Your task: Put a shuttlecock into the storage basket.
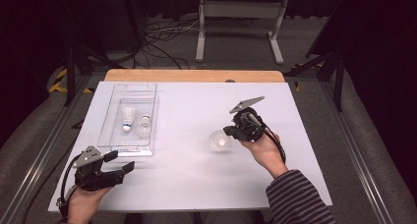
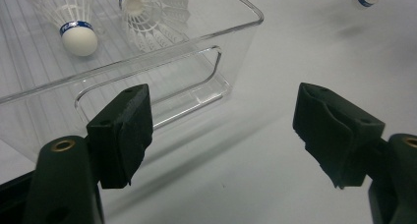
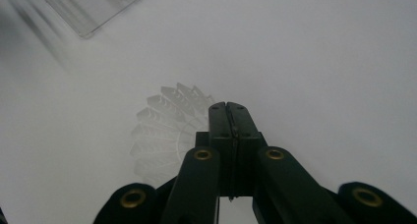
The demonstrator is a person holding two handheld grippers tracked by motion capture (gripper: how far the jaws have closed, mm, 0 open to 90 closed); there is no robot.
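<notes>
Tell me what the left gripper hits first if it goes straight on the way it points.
Probably the near end wall of the clear tray: the open left gripper points at its corner, though it may slip past on the bare table side.

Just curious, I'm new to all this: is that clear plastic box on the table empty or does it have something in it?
Not empty. The clear box holds two white shuttlecocks side by side; a third shuttlecock is outside.

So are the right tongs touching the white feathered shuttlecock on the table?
Cannot tell. In the right gripper view the shut right tongs overlap the white feathered shuttlecock at its skirt, hiding any gap; the high view is too small to settle it.
</notes>
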